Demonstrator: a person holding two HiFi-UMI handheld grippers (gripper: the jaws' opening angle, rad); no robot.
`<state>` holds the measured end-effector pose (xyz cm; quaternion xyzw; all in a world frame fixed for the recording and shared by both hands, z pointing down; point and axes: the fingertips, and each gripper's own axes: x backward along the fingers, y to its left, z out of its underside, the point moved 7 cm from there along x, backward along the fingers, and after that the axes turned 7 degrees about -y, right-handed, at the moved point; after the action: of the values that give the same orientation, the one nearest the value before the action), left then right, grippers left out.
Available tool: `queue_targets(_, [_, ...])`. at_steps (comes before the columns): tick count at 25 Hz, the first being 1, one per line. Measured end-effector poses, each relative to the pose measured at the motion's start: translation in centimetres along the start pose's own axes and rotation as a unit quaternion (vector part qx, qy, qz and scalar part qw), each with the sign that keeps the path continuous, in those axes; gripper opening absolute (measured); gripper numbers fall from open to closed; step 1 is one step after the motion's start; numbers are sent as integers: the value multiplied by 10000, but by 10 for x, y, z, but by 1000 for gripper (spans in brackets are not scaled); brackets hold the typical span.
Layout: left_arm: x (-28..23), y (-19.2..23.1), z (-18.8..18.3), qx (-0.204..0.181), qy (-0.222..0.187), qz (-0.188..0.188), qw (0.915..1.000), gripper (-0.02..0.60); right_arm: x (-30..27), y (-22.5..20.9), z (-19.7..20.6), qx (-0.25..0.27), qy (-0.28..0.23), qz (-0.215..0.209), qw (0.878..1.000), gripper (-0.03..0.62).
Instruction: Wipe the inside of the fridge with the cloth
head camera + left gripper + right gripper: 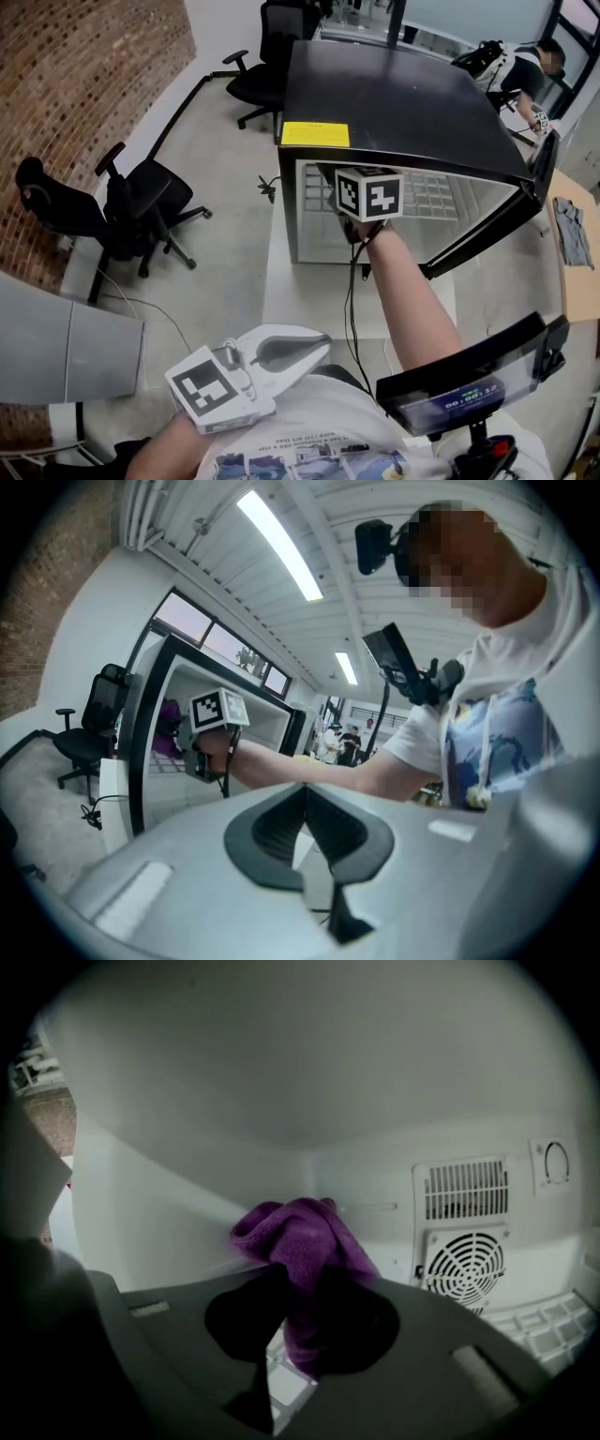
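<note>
Wiping step: right tongs (300,1309) clenched on cloth (302,1239) inside fridge (394,103), fan grille (466,1265) at three o'clock; left tongs (305,841) closed, empty. Next, probably: press cloth onto nine-o'clock wall (141,1213).

Black office chairs (142,208) stand beside a brick wall (80,80).

cloth (302,1241) — purple, bunched, inside fridge (394,103) near rear corner | fridge — black, white interior, door open

Right arm (412,300) stretched forward, right gripper (305,1335) jaws clamped on cloth (300,1237), left gripper (303,829) held low by torso, jaws together, empty.
</note>
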<state>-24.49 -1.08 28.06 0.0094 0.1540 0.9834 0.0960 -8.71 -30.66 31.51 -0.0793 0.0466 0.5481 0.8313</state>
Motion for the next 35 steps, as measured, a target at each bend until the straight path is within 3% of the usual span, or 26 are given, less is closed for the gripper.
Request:
queue_targets(4, [-8,-3,1,-13,55,237,9997,5,25,-17,-9,108,-174,252,9995,80])
queue_targets(10, [-32,-8,3,-38,170,783,9968,5,80,-69,-23,336,-448,974,9937,80])
queue_targets(20, [-72,-14,2,-27,335,1307,9908,5,145,-145,-23,754,-308,2079,9748,80])
queue_targets(26, [-83,-15,1,-37,368,1346,9902,5,143,-154,3,587,2,1997,9781,80])
queue_targets(35, [-78,-13,2,6,363,1097,9933,5,110,-124,16,376,195,1364,9897,80])
